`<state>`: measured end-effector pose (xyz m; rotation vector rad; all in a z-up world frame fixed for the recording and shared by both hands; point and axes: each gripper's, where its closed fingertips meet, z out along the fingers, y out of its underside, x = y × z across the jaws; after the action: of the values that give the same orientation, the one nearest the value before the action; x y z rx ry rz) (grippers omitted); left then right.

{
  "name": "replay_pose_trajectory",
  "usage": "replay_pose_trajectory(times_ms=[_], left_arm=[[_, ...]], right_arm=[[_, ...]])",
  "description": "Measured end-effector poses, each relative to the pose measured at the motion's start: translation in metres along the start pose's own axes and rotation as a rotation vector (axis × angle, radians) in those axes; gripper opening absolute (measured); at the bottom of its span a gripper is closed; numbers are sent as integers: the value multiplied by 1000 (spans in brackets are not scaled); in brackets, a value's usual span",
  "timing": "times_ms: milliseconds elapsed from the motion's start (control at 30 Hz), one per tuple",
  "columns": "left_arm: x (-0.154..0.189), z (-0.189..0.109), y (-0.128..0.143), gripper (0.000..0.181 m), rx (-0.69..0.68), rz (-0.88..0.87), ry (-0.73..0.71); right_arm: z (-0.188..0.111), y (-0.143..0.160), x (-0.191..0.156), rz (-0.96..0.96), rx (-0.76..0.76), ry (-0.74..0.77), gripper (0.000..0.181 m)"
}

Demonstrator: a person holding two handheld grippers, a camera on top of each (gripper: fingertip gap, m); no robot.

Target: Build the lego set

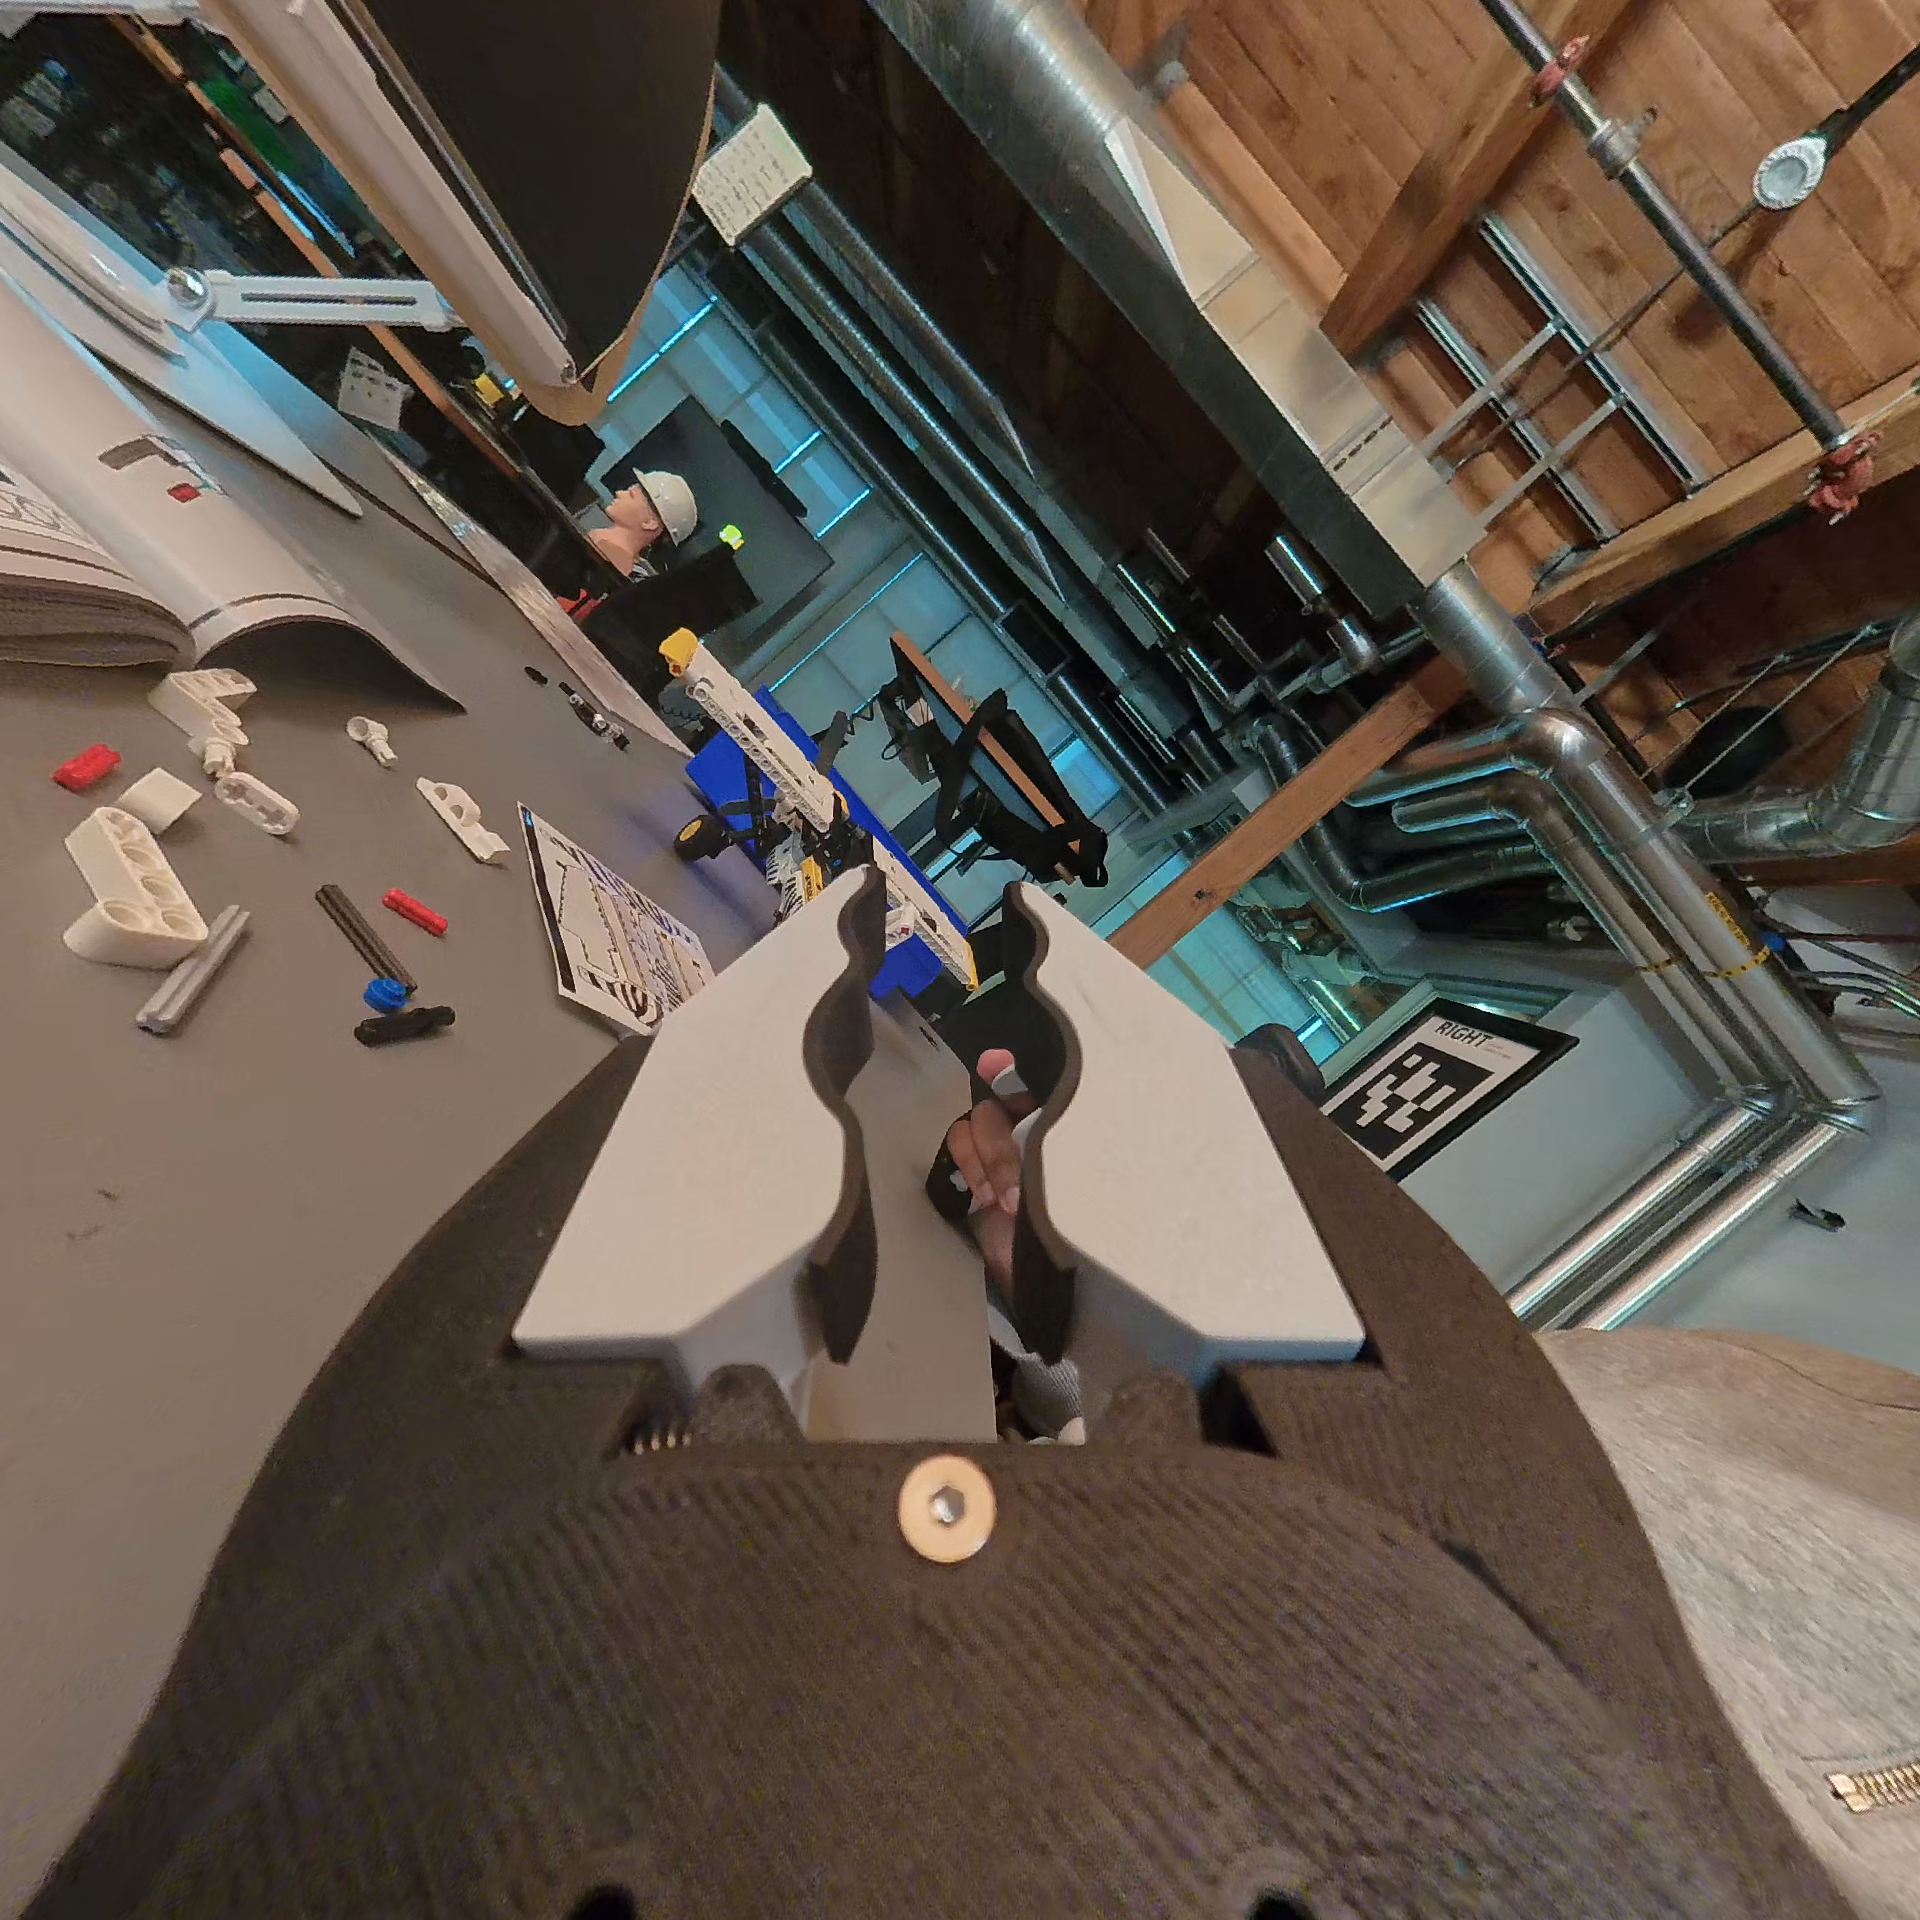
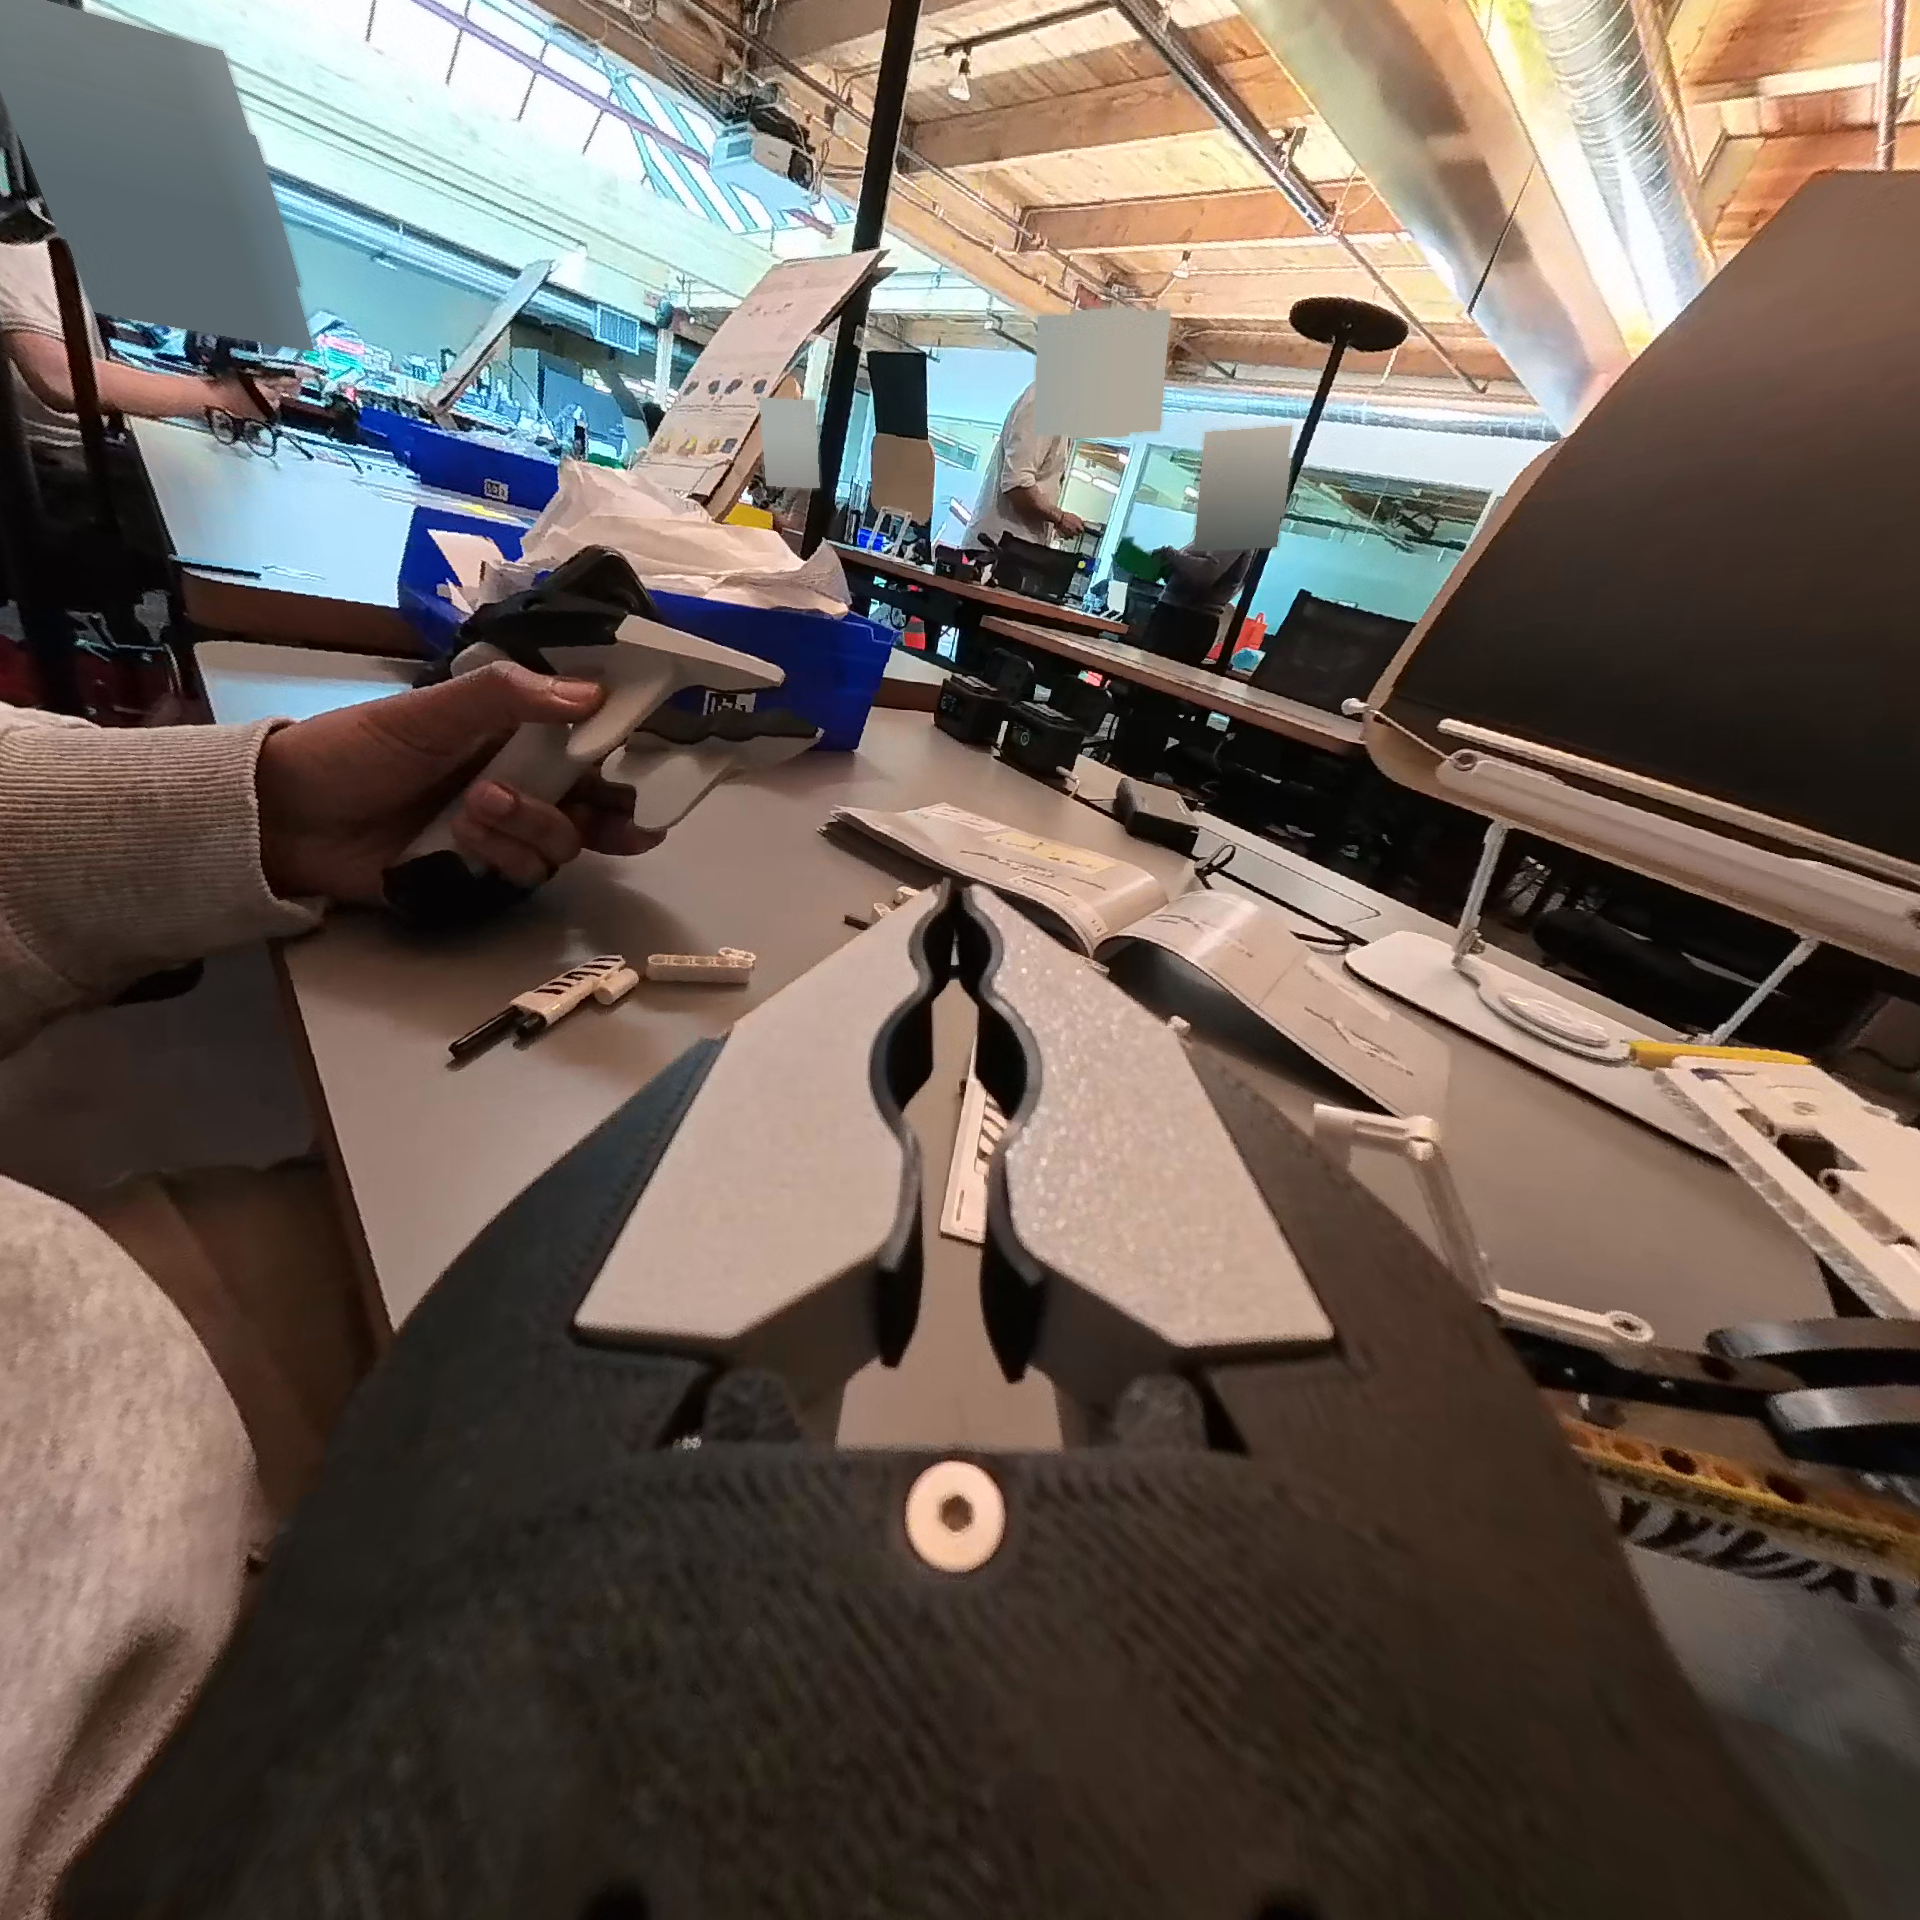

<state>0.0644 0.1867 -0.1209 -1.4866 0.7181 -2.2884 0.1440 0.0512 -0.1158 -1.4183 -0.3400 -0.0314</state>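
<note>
Your right claw is pressed together on nothing and your left claw is spread empty, so you're between picks: next choose a loose piece at left on the desk for the half-built model farther back at centre.

Workshop interior: silver ducts run beneath a wooden plank ceiling; long worktables stand below.

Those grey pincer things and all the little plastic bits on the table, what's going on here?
A person is building a Lego set using a hand-held tool in each hand. Right now neither grips anything: the left tool is open in the air, and the right tool is shut, empty. Loose pieces and an open instruction booklet lie on the grey table.
</note>
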Motion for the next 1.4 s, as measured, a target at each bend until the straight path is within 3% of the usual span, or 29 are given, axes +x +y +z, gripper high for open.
replay_pose_trajectory(times_ms=[1400], left_arm=[[0, 0, 0, 21, 2, -8, 3]], right_arm=[[2, 1, -3, -38, -6, 2, 0]])
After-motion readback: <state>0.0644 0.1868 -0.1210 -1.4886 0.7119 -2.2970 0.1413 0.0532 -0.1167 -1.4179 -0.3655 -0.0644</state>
